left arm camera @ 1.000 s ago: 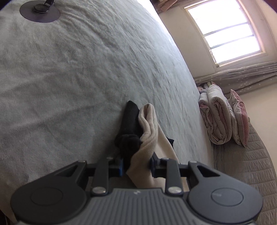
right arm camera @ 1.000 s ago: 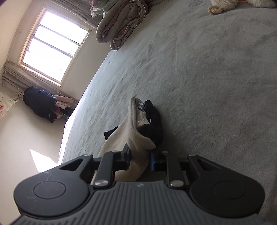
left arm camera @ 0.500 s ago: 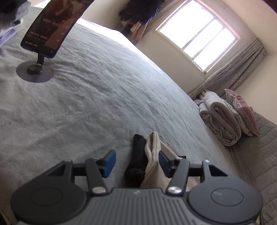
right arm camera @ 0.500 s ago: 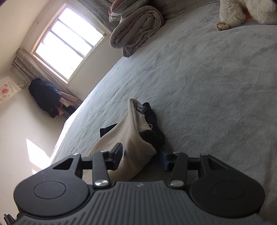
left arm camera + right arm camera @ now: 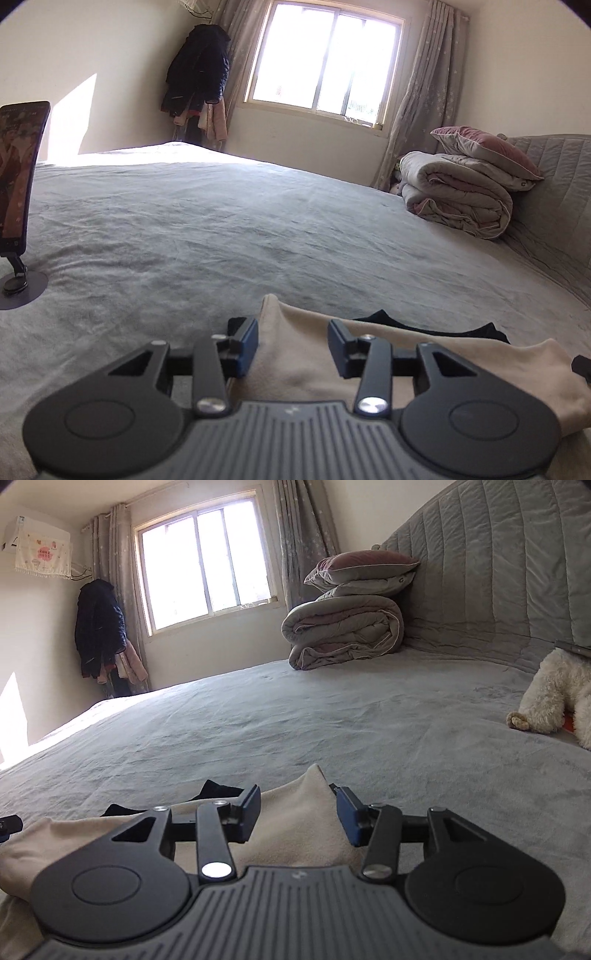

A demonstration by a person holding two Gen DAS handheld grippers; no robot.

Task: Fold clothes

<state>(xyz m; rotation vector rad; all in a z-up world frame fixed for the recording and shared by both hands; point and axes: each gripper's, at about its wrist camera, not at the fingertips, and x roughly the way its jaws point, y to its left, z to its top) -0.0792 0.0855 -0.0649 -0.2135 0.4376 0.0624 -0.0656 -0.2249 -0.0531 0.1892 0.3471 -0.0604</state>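
Bed point(image 5: 221, 229) room lies wide ahead of your left tool point(image 5: 291, 345), whose jaws are closing around the beige garment point(image 5: 295, 365) without pinching it, no longer clamped; a phone stand point(image 5: 14, 206) guards the left edge. Right view: right tool point(image 5: 297, 814) spread over that garment's corner, plush toy point(image 5: 554, 698) right, both views now levelled.

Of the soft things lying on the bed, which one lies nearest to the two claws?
The beige garment, lying flat over a black one. It sits between both claws; the rolled quilt and white plush toy lie far off.
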